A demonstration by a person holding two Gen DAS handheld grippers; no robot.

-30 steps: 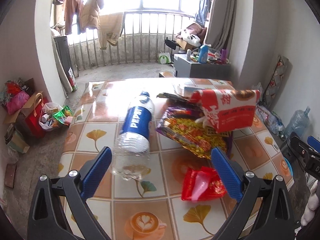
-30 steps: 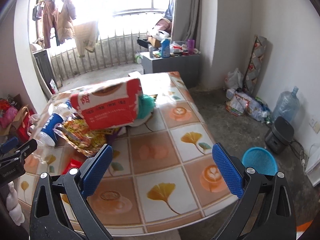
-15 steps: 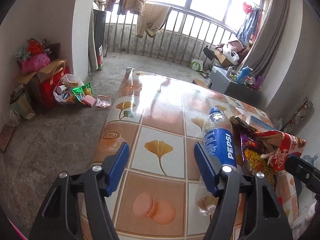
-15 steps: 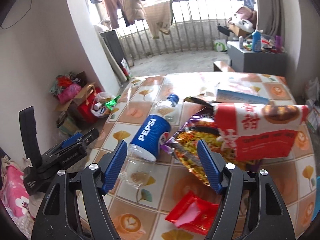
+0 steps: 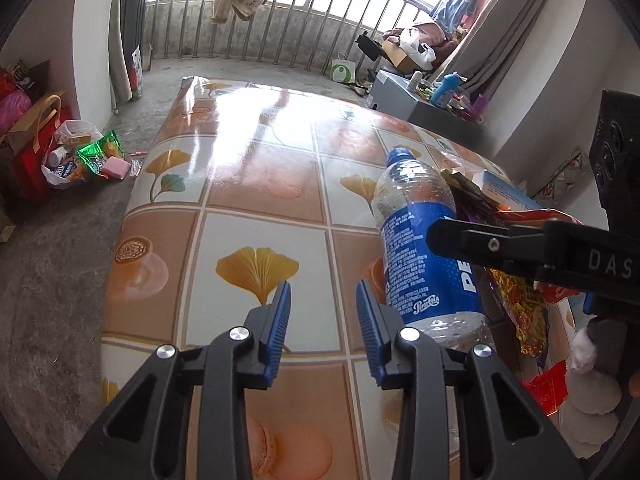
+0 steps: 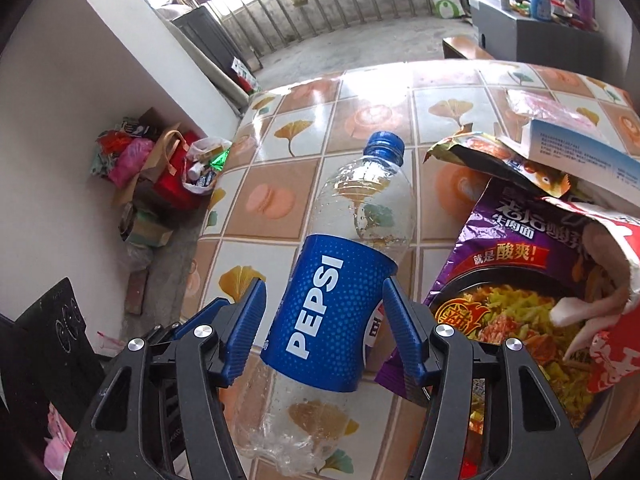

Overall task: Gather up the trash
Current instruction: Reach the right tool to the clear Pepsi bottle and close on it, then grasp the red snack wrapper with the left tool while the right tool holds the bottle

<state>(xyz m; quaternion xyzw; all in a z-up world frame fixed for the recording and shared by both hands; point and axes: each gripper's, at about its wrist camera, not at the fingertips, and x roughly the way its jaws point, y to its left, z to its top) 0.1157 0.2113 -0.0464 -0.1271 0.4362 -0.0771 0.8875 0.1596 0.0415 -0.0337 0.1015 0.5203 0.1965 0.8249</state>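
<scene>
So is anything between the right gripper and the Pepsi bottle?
Nothing visible. The right gripper is open with its fingers on either side of the bottle label. The noodle packet lies close beside the right finger, not between.

The left gripper (image 5: 322, 312), its blue pads slightly parted around nothing, hovered over the desk (image 5: 248, 176) just beside the Pepsi bottle (image 5: 420, 248) lying toward the desk's right edge.
</scene>
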